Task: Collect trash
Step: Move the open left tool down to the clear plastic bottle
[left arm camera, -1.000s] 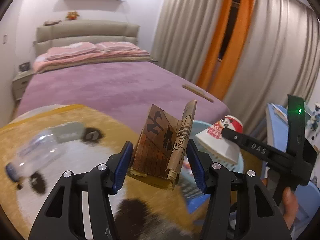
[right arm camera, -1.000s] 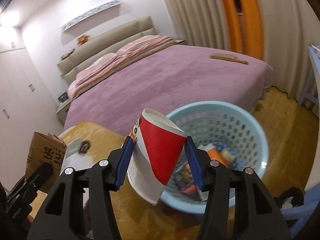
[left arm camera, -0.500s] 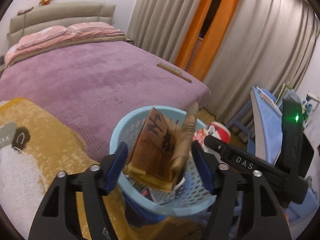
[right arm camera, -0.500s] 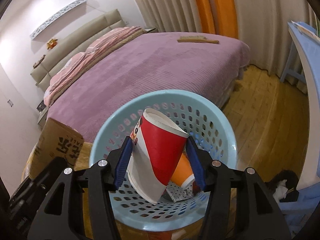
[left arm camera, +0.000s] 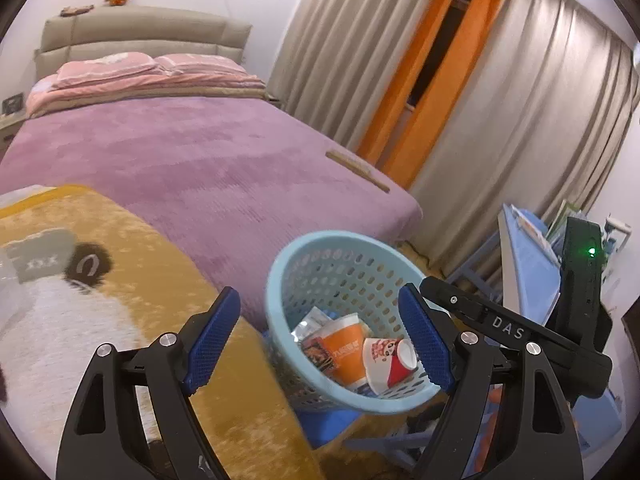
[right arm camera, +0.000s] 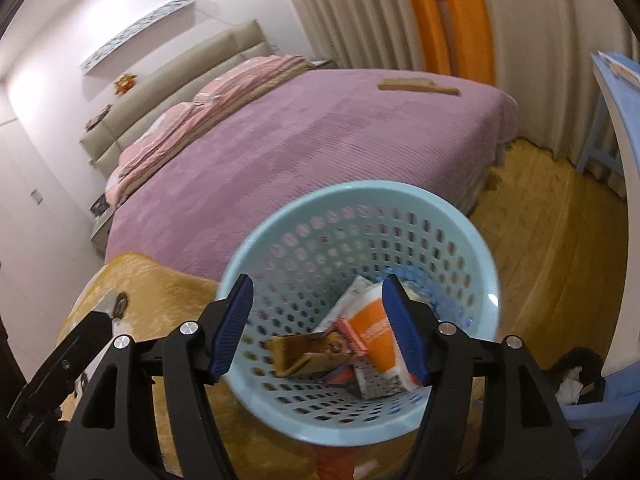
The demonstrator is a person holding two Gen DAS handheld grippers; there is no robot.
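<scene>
A light blue perforated basket (left arm camera: 276, 280) stands on the floor by the bed; it also shows in the right wrist view (right arm camera: 472, 236). Inside lie a red and white paper cup (left arm camera: 386, 364), an orange cup (left arm camera: 346, 346), wrappers and a crumpled brown paper bag (right arm camera: 308, 354). My left gripper (left arm camera: 320, 340) is open and empty, just left of and above the basket. My right gripper (right arm camera: 316, 326) is open and empty over the basket's mouth. The right gripper's body also shows in the left wrist view (left arm camera: 516, 332).
A bed with a purple cover (left arm camera: 180, 152) lies behind, with a wooden brush (left arm camera: 356, 168) near its corner. A yellow panda rug (left arm camera: 100, 280) covers the floor at left. A blue desk (left arm camera: 528, 256) and stool stand at right. Curtains hang behind.
Both grippers have opened. The brown paper bag left my left gripper and the red and white cup left my right gripper; both now lie in the basket.
</scene>
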